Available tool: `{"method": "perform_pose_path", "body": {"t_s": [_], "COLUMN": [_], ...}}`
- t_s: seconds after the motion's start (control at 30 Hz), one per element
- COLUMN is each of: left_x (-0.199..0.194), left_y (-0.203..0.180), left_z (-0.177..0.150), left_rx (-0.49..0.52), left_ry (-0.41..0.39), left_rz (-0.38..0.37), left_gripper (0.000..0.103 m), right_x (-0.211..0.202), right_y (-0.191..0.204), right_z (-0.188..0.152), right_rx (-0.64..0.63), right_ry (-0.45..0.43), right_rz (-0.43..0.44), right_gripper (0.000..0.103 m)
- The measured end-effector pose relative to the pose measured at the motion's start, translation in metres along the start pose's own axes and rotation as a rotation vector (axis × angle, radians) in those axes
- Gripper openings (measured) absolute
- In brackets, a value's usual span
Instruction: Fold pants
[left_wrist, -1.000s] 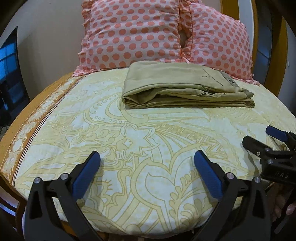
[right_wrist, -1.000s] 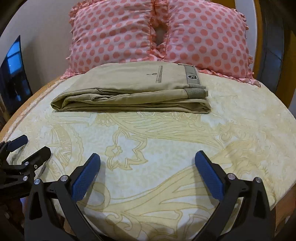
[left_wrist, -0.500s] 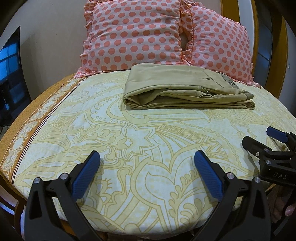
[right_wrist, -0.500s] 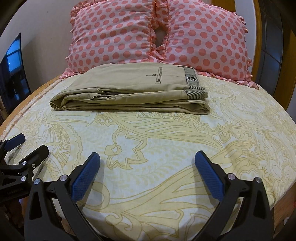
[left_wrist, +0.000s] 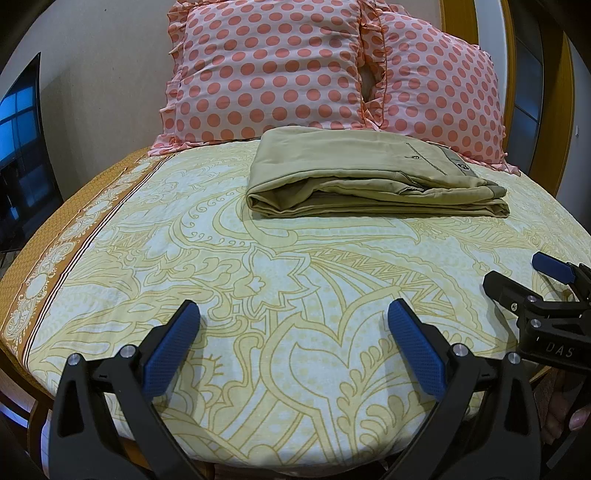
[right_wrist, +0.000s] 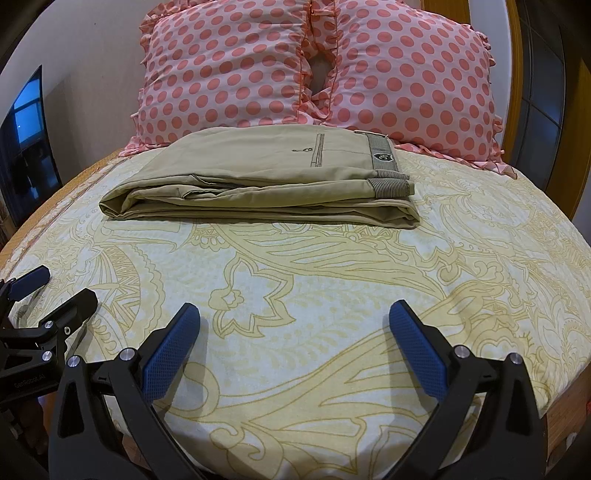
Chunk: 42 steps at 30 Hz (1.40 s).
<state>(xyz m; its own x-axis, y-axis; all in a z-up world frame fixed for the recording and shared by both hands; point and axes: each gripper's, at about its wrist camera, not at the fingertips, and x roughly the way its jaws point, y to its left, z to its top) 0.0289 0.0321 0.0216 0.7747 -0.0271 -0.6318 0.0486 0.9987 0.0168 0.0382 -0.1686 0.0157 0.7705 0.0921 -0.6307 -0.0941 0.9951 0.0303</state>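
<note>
The khaki pants (left_wrist: 369, 177) lie folded in a flat stack on the bed, just in front of the pillows; they also show in the right wrist view (right_wrist: 266, 181), waistband to the right. My left gripper (left_wrist: 293, 332) is open and empty, low over the near part of the bed, well short of the pants. My right gripper (right_wrist: 295, 332) is open and empty, likewise near the front edge. The right gripper shows at the right of the left wrist view (left_wrist: 524, 280), and the left gripper at the left of the right wrist view (right_wrist: 55, 291).
The bed carries a yellow patterned sheet (left_wrist: 295, 280) with an orange border on the left (left_wrist: 55, 254). Two pink polka-dot pillows (left_wrist: 266, 70) (right_wrist: 406, 74) stand against a wooden headboard (left_wrist: 458, 22). A dark screen (left_wrist: 18, 147) stands at the left.
Both grippers have drawn slightly back and tilted; the pants and pillows sit a little lower in view. The pants have not moved. Both grippers stay open.
</note>
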Motion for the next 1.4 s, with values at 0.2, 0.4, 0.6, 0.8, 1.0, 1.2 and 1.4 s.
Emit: {"method": "perform_pose_path", "body": {"t_s": [0.2,0.4,0.6,0.8,1.0,1.2,1.4], "left_x": [0.0001,0.0001,0.0001,0.0001,0.0001,0.0002,0.0010], "left_y": [0.0000,0.0000,0.0000,0.0003,0.0004,0.0001,0.0007], "left_z": [-0.0002,-0.0003,-0.0002,-0.0003,-0.0003,-0.0004,0.0031], "left_rx": [0.000,0.000,0.000,0.000,0.000,0.001,-0.001], "left_ry": [0.000,-0.001,0.000,-0.001,-0.001,0.000,0.017], "left_rz": [0.000,0.000,0.000,0.000,0.000,0.000,0.003], "left_gripper": [0.101,0.101,0.101,0.101,0.101,0.101,0.101], "right_x": [-0.0001,-0.0003,-0.0003,-0.0005,-0.0005,-0.0004,-0.0004], "right_y": [0.0005,-0.0003,-0.0004,-0.0005,-0.0006,0.0003,0.0006], "right_z": [-0.0001,0.0000,-0.0001,0.0000,0.0000,-0.0001,-0.0002], "right_rx": [0.000,0.000,0.000,0.000,-0.001,-0.001,-0.001], "right_ry": [0.000,0.000,0.000,0.000,0.000,-0.001,-0.001], "right_rz": [0.000,0.001,0.001,0.001,0.001,0.001,0.001], "right_gripper": [0.102,0.102,0.102,0.102,0.102,0.102,0.102]}}
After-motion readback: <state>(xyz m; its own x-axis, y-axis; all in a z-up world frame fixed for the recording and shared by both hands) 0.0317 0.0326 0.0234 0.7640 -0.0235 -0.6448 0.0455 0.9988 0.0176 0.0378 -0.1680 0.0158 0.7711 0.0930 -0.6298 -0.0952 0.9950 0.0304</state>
